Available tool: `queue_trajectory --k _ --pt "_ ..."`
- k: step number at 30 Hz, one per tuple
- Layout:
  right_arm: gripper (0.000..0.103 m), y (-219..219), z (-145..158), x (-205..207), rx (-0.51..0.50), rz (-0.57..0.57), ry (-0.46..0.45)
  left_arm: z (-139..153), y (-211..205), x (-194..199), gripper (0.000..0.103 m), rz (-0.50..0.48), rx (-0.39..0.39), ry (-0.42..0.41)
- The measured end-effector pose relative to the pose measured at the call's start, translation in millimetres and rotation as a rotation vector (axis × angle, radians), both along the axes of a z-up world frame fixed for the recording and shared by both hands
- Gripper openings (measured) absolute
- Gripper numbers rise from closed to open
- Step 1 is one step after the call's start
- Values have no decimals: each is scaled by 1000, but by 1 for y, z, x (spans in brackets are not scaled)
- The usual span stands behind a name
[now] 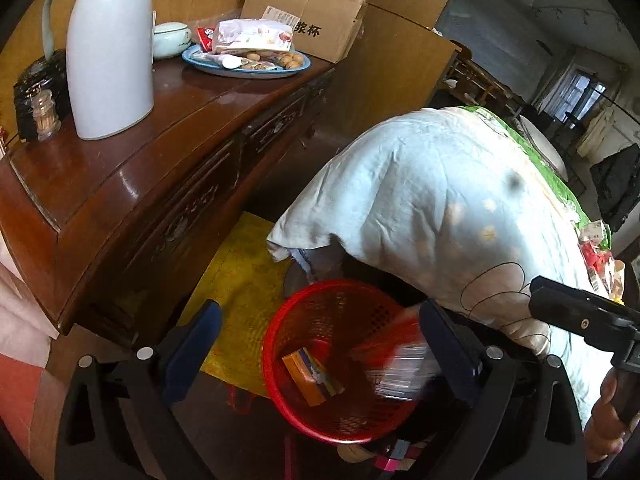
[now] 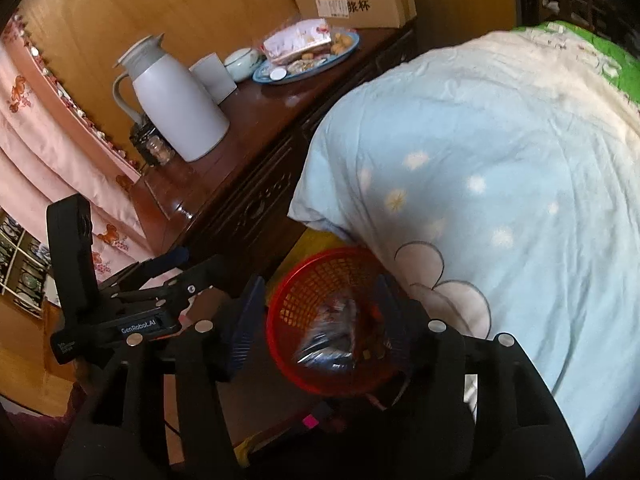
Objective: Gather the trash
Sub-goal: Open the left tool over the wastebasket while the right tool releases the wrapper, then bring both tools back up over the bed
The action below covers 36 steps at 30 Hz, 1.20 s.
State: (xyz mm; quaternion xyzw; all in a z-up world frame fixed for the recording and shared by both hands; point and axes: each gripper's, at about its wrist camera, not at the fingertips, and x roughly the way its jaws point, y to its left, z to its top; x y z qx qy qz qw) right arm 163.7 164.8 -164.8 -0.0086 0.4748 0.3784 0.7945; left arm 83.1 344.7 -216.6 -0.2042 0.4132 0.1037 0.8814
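Observation:
A red mesh trash basket stands on the floor between the wooden cabinet and the bed; it also shows in the right wrist view. An orange box lies inside it. A blurred shiny wrapper is in the air over the basket's right side, and shows in the right wrist view between the fingers. My left gripper is open above the basket. My right gripper is open above the basket, jaws wide apart. More wrappers lie on the bed at far right.
A dark wooden cabinet holds a white thermos, a blue plate of snacks, a lidded bowl and a cardboard box. A light blue quilt hangs off the bed beside the basket. A yellow mat lies on the floor.

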Motion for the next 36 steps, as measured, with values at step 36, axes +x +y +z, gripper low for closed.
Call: queue_trajectory --k 36 --pt "86 -420 12 -6 -42 -973 -226 82 -303 113 97 -580 227 -105"
